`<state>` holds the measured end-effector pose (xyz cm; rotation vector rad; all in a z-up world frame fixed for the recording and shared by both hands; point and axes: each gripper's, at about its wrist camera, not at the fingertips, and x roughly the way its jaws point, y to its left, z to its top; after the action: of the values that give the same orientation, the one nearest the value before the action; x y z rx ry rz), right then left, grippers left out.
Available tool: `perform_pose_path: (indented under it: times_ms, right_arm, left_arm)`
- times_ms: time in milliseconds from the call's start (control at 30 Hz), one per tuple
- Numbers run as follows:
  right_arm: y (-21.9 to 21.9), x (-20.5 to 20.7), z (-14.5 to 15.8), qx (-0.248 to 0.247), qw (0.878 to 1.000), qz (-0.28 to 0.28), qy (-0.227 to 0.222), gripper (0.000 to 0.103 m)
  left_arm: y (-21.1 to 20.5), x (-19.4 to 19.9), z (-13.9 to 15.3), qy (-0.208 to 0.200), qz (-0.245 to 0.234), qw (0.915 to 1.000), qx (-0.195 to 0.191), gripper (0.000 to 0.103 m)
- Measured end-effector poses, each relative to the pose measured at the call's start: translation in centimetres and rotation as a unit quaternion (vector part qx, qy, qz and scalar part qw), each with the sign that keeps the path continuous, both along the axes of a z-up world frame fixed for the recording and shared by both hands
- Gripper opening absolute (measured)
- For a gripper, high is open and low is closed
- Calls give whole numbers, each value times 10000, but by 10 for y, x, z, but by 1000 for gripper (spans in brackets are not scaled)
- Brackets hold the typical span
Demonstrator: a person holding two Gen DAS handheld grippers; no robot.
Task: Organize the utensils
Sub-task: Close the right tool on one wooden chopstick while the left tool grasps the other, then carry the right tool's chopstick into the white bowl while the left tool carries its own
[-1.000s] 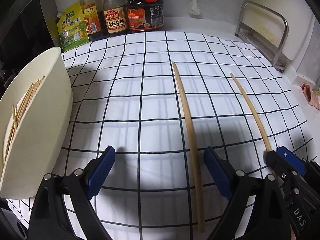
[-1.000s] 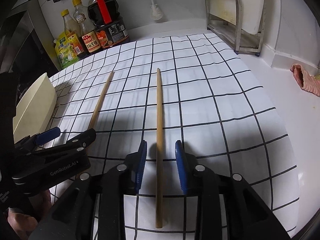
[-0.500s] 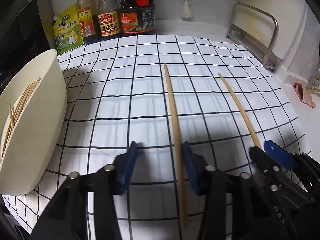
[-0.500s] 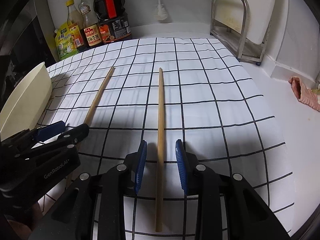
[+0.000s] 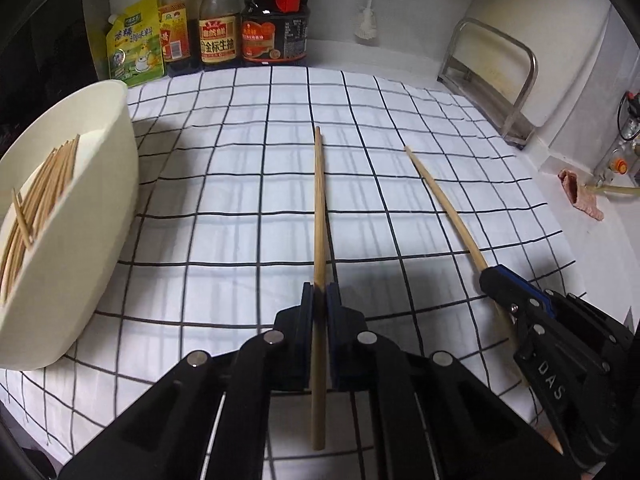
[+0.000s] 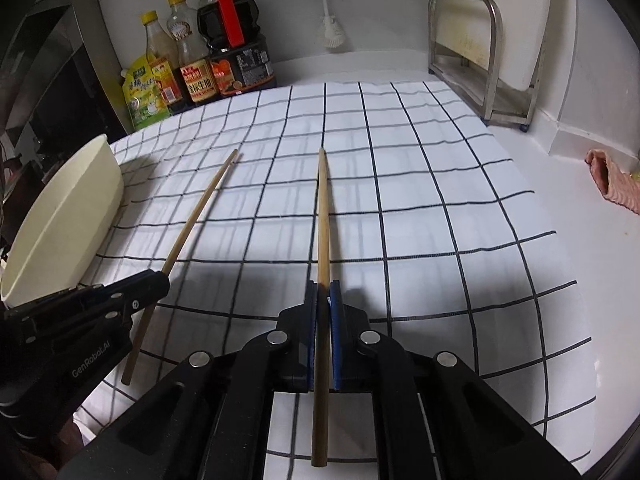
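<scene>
Each gripper, left (image 5: 319, 294) and right (image 6: 322, 292), pinches one chopstick (image 5: 319, 208) (both lying flat); lift level toward the left-hand bowl (image 5: 120, 184).

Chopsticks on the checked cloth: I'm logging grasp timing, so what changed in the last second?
The left gripper slid right and shut on the left chopstick; the right gripper, already astride, shut on the right chopstick. The cream bowl, its sticks and the bottles look unchanged.
</scene>
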<state>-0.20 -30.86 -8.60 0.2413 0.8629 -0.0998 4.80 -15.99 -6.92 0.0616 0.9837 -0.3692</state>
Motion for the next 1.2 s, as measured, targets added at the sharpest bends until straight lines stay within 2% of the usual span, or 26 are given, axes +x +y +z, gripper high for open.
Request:
perform_pose_path:
  times_ms: [467,667,900,1200]
  right_arm:
    - [44,-1,57,104,9977,136,-661,6]
    - [84,12,78,158,9951,377,-901,6]
    - [147,46,83,200,9921,850,-904,6]
    - [226,90,76,194,9857,1498,-753,6]
  left_arm:
    - [60,-13,74,-606,-13,9971,-453,7]
    - [100,-10,96,-819,115,9952,-515,7]
    - [164,4,99,-913,529,9938,-354,7]
    - [235,34,73,-750,1117,9906,-238,7]
